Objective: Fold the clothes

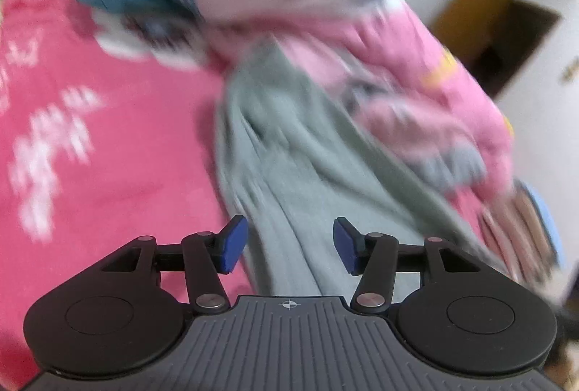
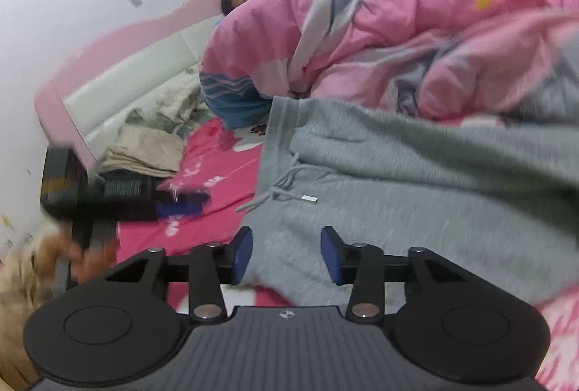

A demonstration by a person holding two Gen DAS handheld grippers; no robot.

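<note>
Two spread grippers over grey sweatpants [image 2: 380,181]

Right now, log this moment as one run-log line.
task: fold clothes | left gripper: open, over grey sweatpants | right gripper: open, at sweatpants edge | surface: pink bedsheet | fold: not started

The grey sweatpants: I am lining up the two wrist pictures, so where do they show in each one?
Left wrist: the grey sweatpants run from the centre down to between the open blue pads.
Right wrist: they fill the centre and right, waistband and drawstring left of centre.
Shared landmark: the pink quilt, bunched up just behind the sweatpants in both views.
</note>
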